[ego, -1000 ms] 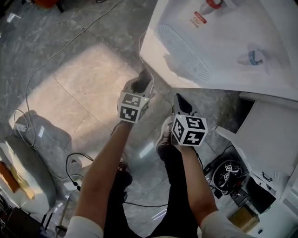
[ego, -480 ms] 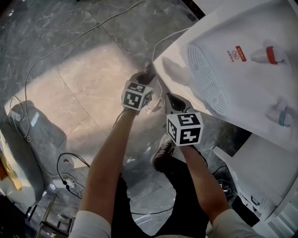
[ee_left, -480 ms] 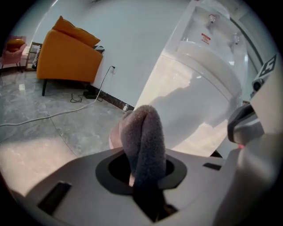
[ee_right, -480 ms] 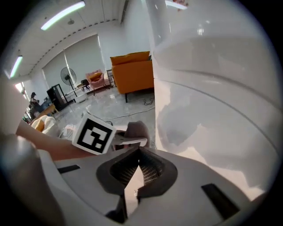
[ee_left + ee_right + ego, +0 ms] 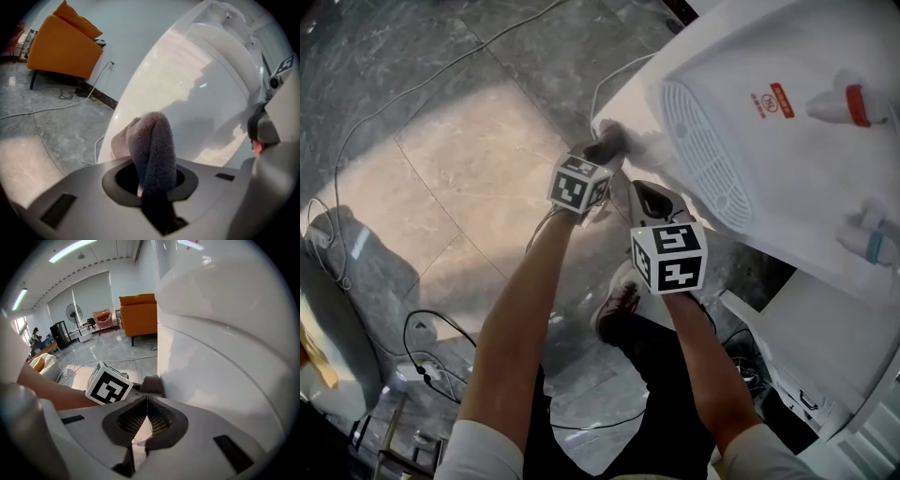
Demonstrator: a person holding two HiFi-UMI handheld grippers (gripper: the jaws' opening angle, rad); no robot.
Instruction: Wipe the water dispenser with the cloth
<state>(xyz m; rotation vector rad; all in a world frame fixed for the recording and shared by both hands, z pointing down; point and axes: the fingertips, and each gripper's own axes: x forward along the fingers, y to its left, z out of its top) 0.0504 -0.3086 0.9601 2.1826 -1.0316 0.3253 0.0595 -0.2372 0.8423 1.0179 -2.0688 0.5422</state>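
The white water dispenser (image 5: pixel 769 159) fills the upper right of the head view, with a vent grille (image 5: pixel 705 155), a red tap (image 5: pixel 853 103) and a blue tap (image 5: pixel 872 246). My left gripper (image 5: pixel 598 161) is shut on a folded grey cloth (image 5: pixel 609 145), which rests against the dispenser's near left corner. In the left gripper view the cloth (image 5: pixel 152 145) loops out of the left gripper (image 5: pixel 152 176) in front of the dispenser's curved shell (image 5: pixel 201 93). My right gripper (image 5: pixel 649 202) hangs just below the dispenser's edge. It is shut and empty (image 5: pixel 146 404), beside the dispenser's wall (image 5: pixel 225 362).
Cables (image 5: pixel 412 84) trail over the grey marble floor, and a power strip (image 5: pixel 417 373) lies at lower left. The person's shoe (image 5: pixel 614 300) stands under the grippers. A white cabinet (image 5: pixel 825 328) sits lower right. An orange sofa (image 5: pixel 63 44) stands behind by the wall.
The left gripper has moved up and right with the cloth, from below the dispenser to its corner. The right gripper has followed, staying shut.
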